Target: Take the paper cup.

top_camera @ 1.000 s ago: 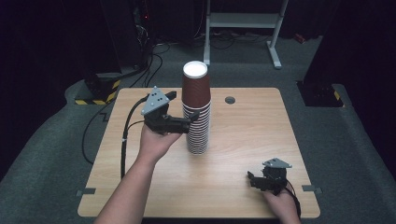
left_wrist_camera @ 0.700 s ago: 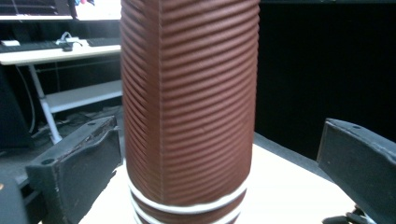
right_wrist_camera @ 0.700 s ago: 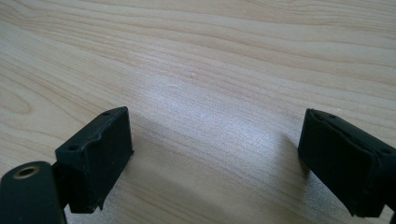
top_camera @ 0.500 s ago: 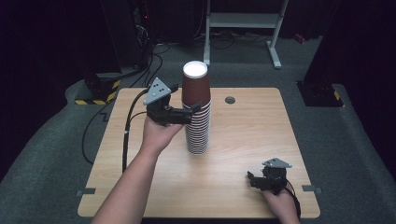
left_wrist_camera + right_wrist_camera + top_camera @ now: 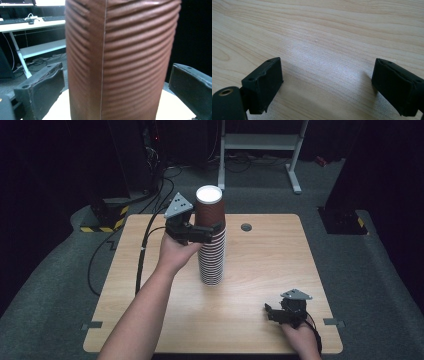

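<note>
A tall cup stack (image 5: 210, 237) stands upright mid-counter (image 5: 260, 250). The left gripper (image 5: 205, 233) is at the stack's upper part, its fingers (image 5: 41, 91) spread wide with the ribbed cups between them, gaps showing on both sides. The right gripper (image 5: 274, 314), well apart near the counter's front right, rests with fingers (image 5: 263, 83) wide open, holding nothing.

Left gripper (image 5: 207, 231) has risen along the stack of cups (image 5: 210, 237), from mid-height to its upper part, jaws now set around it.

Overhead camera, two close tool cameras
</note>
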Available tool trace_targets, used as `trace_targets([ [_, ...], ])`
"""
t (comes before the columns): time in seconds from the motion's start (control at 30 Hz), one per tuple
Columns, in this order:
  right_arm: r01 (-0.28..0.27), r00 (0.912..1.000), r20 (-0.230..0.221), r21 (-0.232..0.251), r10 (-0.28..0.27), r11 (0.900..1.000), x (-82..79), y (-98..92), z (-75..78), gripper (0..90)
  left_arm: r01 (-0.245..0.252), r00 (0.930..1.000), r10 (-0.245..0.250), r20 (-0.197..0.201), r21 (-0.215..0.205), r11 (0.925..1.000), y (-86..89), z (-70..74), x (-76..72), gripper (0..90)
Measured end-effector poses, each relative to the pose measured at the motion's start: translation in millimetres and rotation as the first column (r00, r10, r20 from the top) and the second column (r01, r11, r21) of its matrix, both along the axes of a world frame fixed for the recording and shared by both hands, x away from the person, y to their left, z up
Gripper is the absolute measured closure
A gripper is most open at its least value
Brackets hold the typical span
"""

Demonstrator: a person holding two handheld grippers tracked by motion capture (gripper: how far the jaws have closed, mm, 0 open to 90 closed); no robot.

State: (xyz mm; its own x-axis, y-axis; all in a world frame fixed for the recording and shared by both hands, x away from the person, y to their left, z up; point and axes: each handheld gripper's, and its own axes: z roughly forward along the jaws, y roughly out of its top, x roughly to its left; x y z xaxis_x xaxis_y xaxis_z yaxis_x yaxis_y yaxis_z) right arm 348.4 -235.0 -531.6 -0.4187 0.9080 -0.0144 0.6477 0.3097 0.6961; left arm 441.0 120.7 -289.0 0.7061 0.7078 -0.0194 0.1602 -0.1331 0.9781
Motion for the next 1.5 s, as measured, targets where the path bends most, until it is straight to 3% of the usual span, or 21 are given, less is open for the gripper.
trace_targets([
  [0.23, 0.002, 1.0, 0.0, 0.001, -0.002, 1.0, -0.4, 0.2, 0.0, 9.6, 0.006, 1.0, -0.006, 0.003, -0.011, 0.9999, -3.8, 0.6, 5.2, 1.6],
  [0.57, -0.001, 1.0, 0.0, 0.0, 0.001, 1.0, -0.6, 0.0, 0.0, 9.6, -0.01, 0.9994, 0.011, 0.033, -0.032, 0.9994, 0.5, -1.0, 2.5, 14.1],
  [0.63, -0.001, 1.0, 0.0, -0.001, 0.001, 1.0, -0.6, 0.0, 0.0, 9.6, -0.005, 0.9996, 0.006, 0.028, -0.044, 0.999, 2.1, -2.2, 2.6, 14.1],
  [0.8, 0.001, 1.0, -0.001, 0.0, -0.001, 1.0, -1.3, 0.1, 0.0, 9.6, -0.021, 0.9992, 0.022, 0.034, -0.015, 0.9997, 0.8, 1.0, -0.5, 14.0],
  [0.9, 0.001, 1.0, -0.001, 0.0, -0.001, 1.0, -1.3, 0.1, 0.0, 9.6, -0.035, 0.9986, 0.036, 0.038, -0.032, 0.9989, 1.8, 2.9, -2.7, 12.7],
  [1.03, 0.001, 1.0, -0.001, 0.0, -0.001, 1.0, -1.3, 0.1, 0.0, 9.6, -0.033, 0.9986, 0.034, 0.041, -0.024, 0.9992, 4.2, 6.0, -2.6, 10.6],
  [1.17, 0.002, 1.0, -0.001, 0.001, -0.002, 1.0, -1.3, 0.2, 0.0, 9.6, -0.033, 0.9975, 0.034, 0.062, -0.016, 0.9993, 3.2, 8.8, -5.7, 15.5],
  [1.33, 0.002, 1.0, -0.001, 0.002, -0.002, 1.0, -1.3, 0.3, 0.0, 9.6, -0.03, 0.9976, 0.031, 0.062, -0.022, 0.9993, 3.8, 11.6, -5.2, 16.9],
  [1.5, 0.001, 1.0, -0.001, 0.001, -0.001, 1.0, -1.3, 0.2, 0.0, 9.6, -0.028, 0.9966, 0.032, 0.076, -0.059, 0.9979, 5.6, 14.6, -5.9, 17.3],
])
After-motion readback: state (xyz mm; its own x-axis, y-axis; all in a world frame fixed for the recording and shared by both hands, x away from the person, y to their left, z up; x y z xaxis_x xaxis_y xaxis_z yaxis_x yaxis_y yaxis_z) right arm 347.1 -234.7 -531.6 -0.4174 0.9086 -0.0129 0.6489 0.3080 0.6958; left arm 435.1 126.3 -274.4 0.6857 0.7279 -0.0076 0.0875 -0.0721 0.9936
